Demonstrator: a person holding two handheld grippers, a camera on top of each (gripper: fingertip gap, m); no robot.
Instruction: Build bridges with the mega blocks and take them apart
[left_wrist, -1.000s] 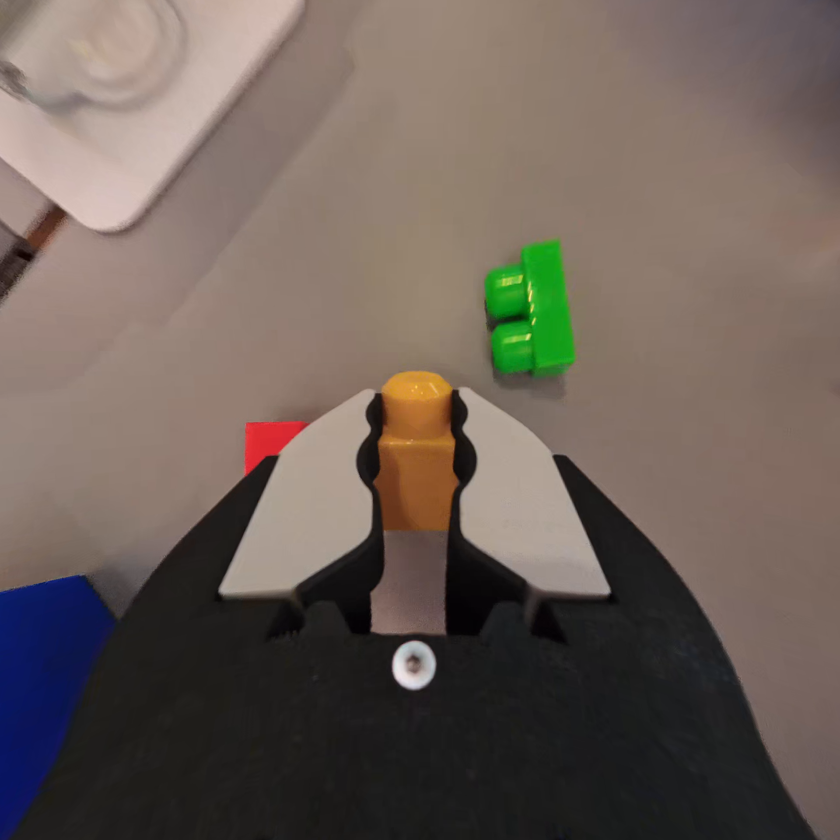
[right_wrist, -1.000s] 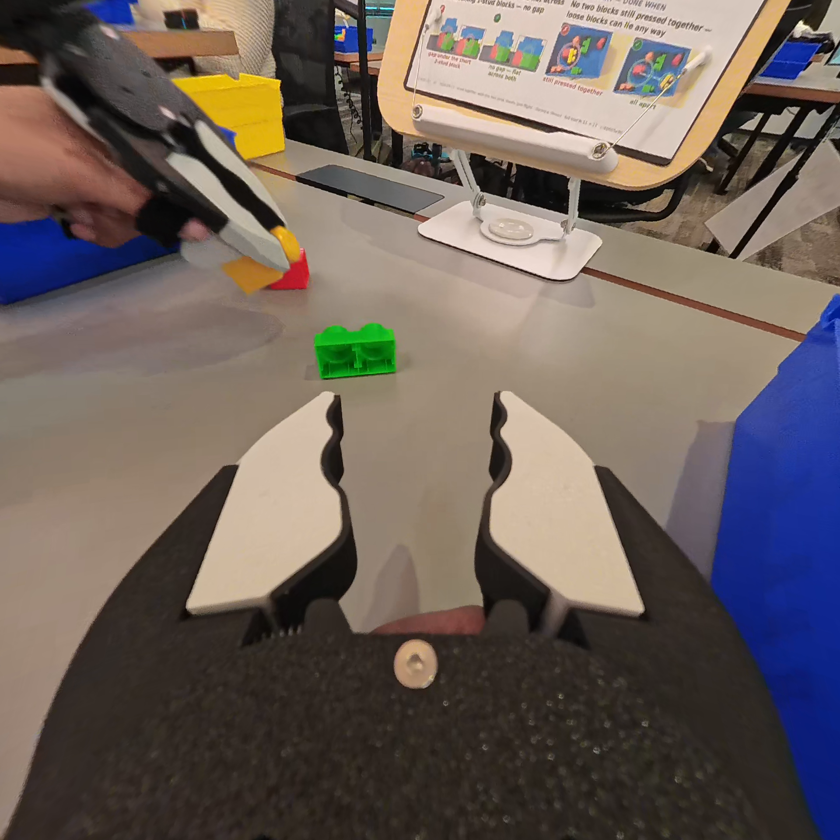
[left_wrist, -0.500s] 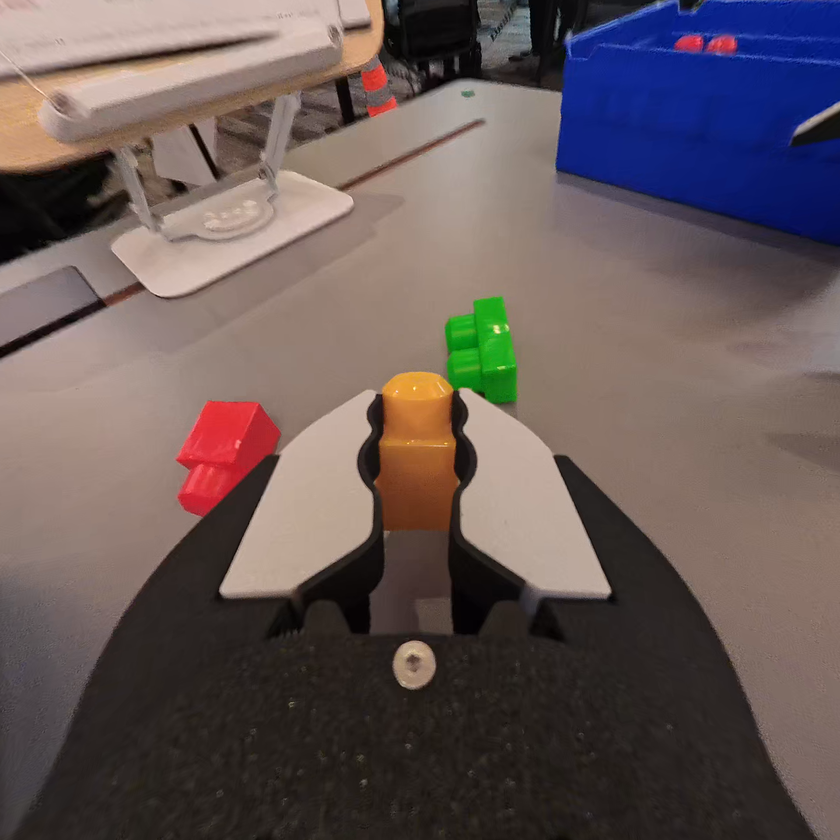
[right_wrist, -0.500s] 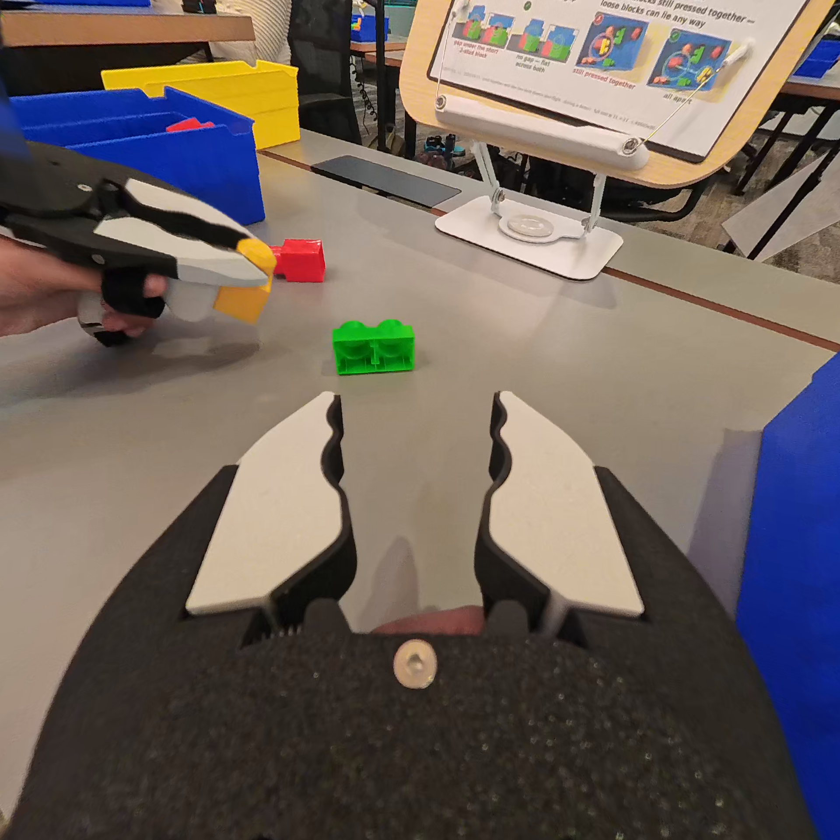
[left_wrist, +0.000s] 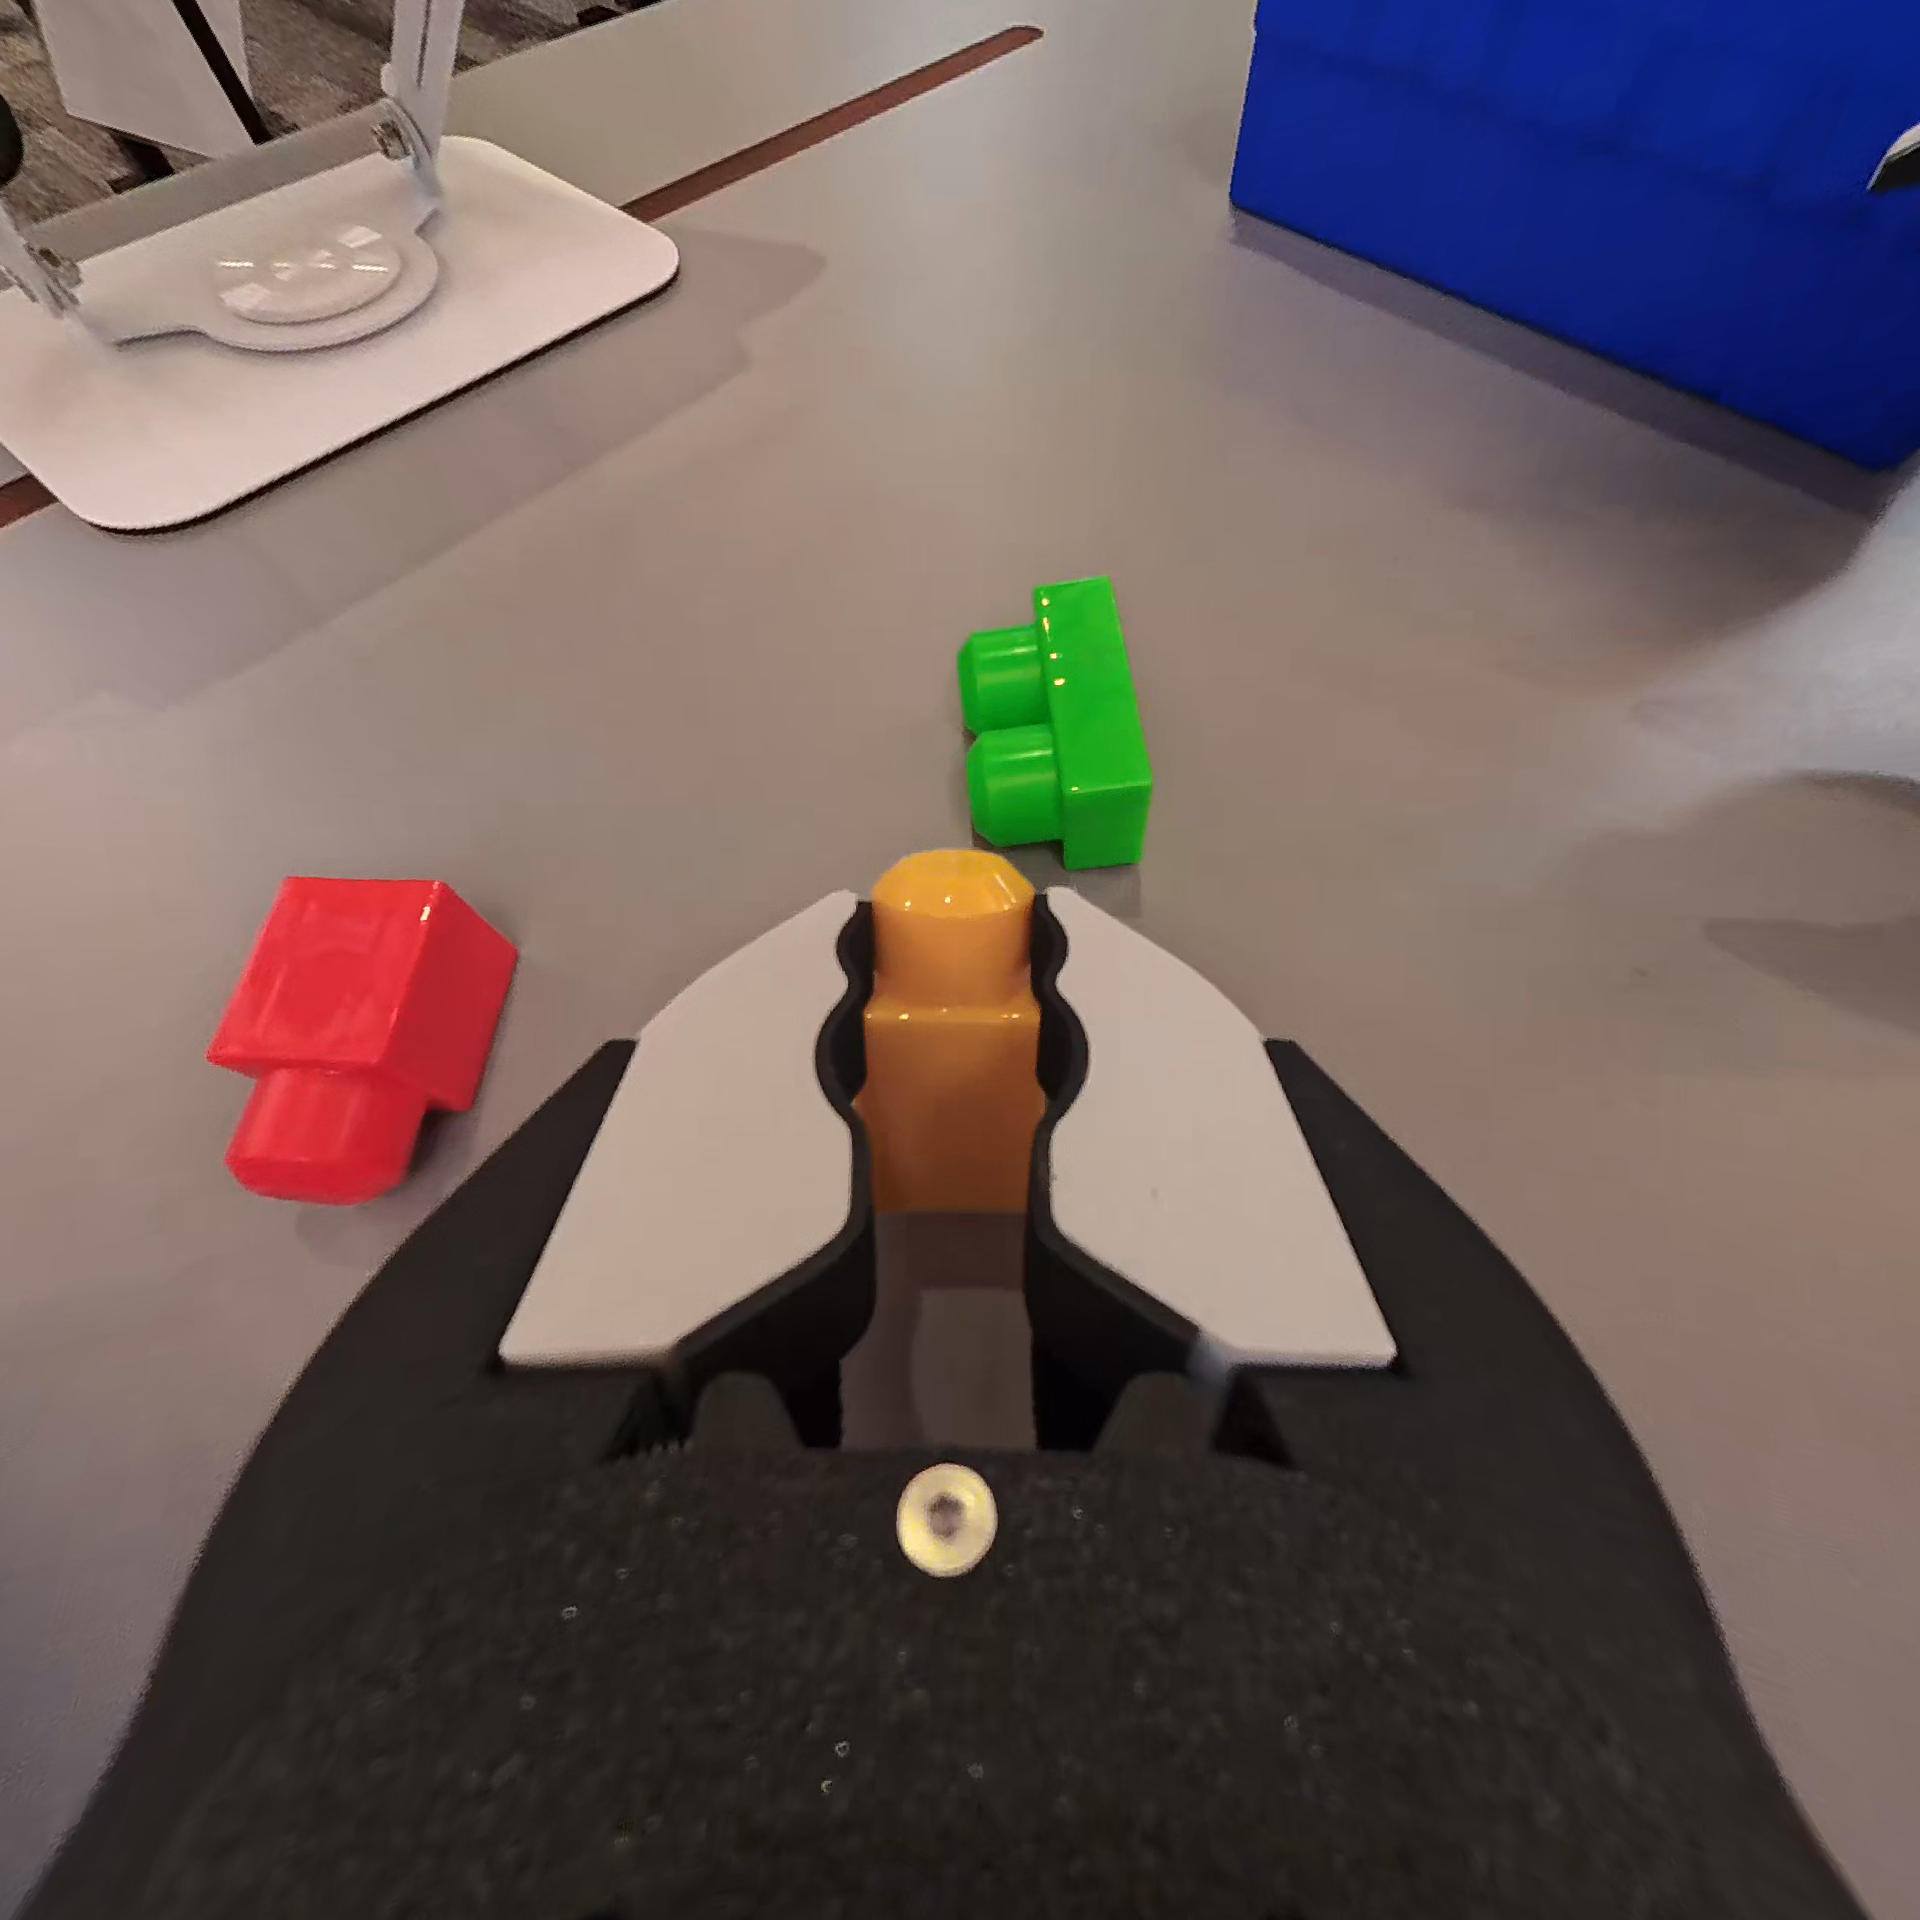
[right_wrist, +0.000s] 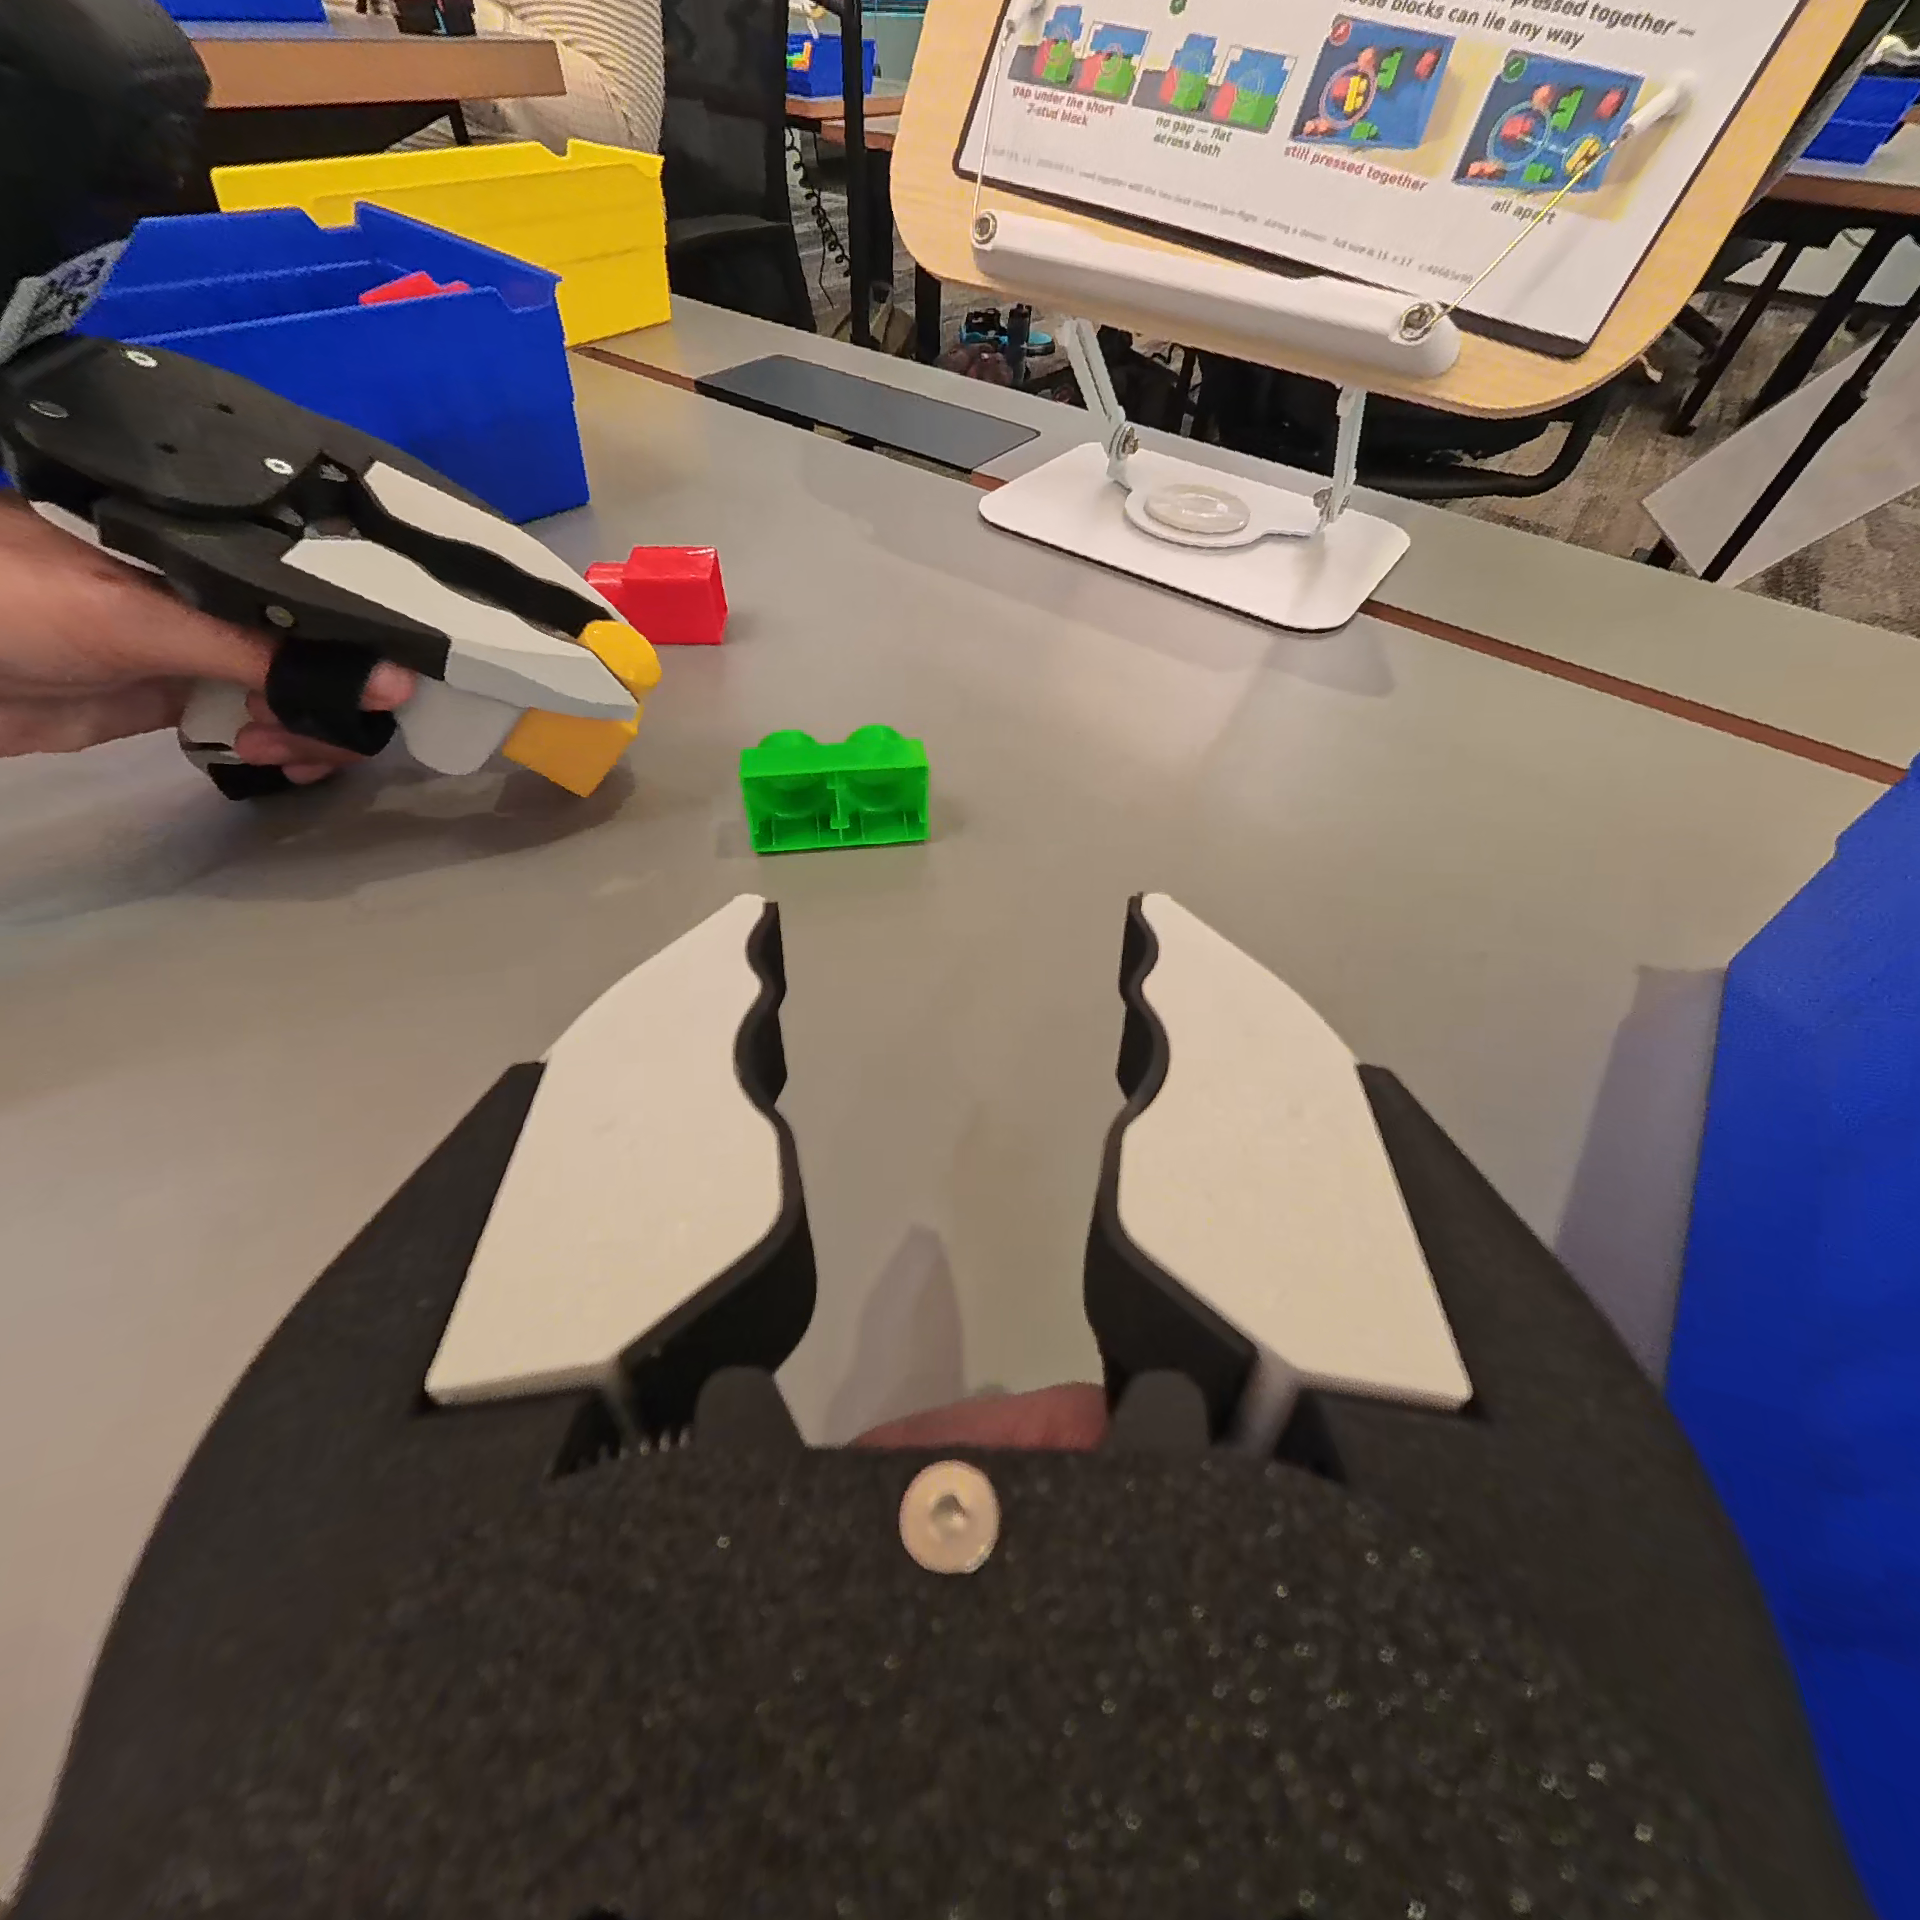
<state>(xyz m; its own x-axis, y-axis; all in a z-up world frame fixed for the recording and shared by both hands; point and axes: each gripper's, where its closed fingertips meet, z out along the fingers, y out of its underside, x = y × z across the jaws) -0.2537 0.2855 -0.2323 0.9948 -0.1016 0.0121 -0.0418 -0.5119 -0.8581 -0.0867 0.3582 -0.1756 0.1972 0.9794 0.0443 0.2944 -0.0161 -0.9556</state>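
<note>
Left wrist view: the left gripper (left_wrist: 951, 914) was pinched on a yellow single-stud block (left_wrist: 951, 1049), stud pointing forward past the fingertips, low over the grey table (left_wrist: 1455, 1039). A red single-stud block (left_wrist: 358, 1029) lay on its side to the left of the fingers, stud toward the camera. A green two-stud block (left_wrist: 1060, 722) lay on its side just ahead and slightly right, studs pointing left, apart from the yellow block. The white base of a document stand (left_wrist: 312, 332) sat at far left and a blue bin (left_wrist: 1610, 208) at far right.

Right wrist view: the right gripper (right_wrist: 951, 914) was spread wide with nothing between its fingers, angled down toward the table (right_wrist: 1351, 831) and aimed at the green two-stud block (right_wrist: 834, 790), whose hollow underside faced the camera. This view alone showed the left gripper (right_wrist: 623, 681) from the side, held nearly level by a person's hand (right_wrist: 114, 665) coming in from the left edge, the yellow single-stud block (right_wrist: 577, 743) gripped just clear of the table. The red single-stud block (right_wrist: 670, 592) lay beyond it. Also seen only here were the stand's tilted board with an instruction sheet (right_wrist: 1351, 114), a second blue bin (right_wrist: 343, 353) holding red pieces, a yellow bin (right_wrist: 499, 223) behind it, and a dark flat panel (right_wrist: 868, 410) on the table.
</note>
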